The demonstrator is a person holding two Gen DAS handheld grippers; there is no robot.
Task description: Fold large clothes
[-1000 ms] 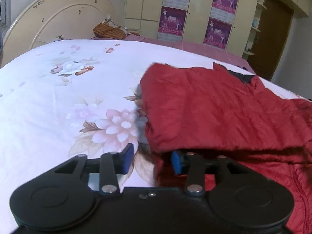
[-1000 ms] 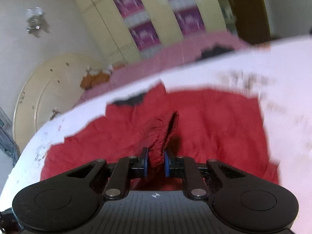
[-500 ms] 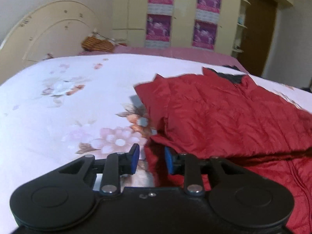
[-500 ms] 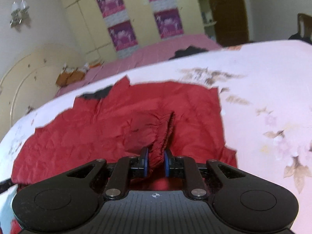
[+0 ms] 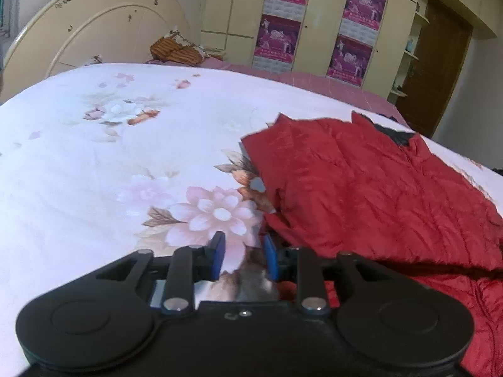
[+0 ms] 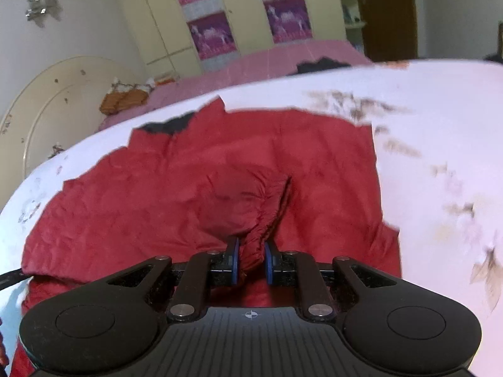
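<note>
The big red puffy jacket (image 6: 188, 194) lies spread out on the white flowery bedspread (image 5: 125, 157), with one side already folded over the middle. It lies flat like that so it can be folded into a neat pile.

The right gripper (image 6: 250, 259) is pinched tight on the jacket's gathered red cuff (image 6: 261, 235). It holds the sleeve end just above the jacket, likely so the sleeve can be laid across the body.

The left gripper (image 5: 243, 259) sits just beside the near edge of the jacket. Its blue pads are a little apart, and only bedspread shows between them. They have just been closing a bit, maybe getting ready to catch that edge.

Behind the bed stand a cream round headboard (image 5: 94, 28) and yellow cupboards with purple posters (image 5: 279, 28).
</note>
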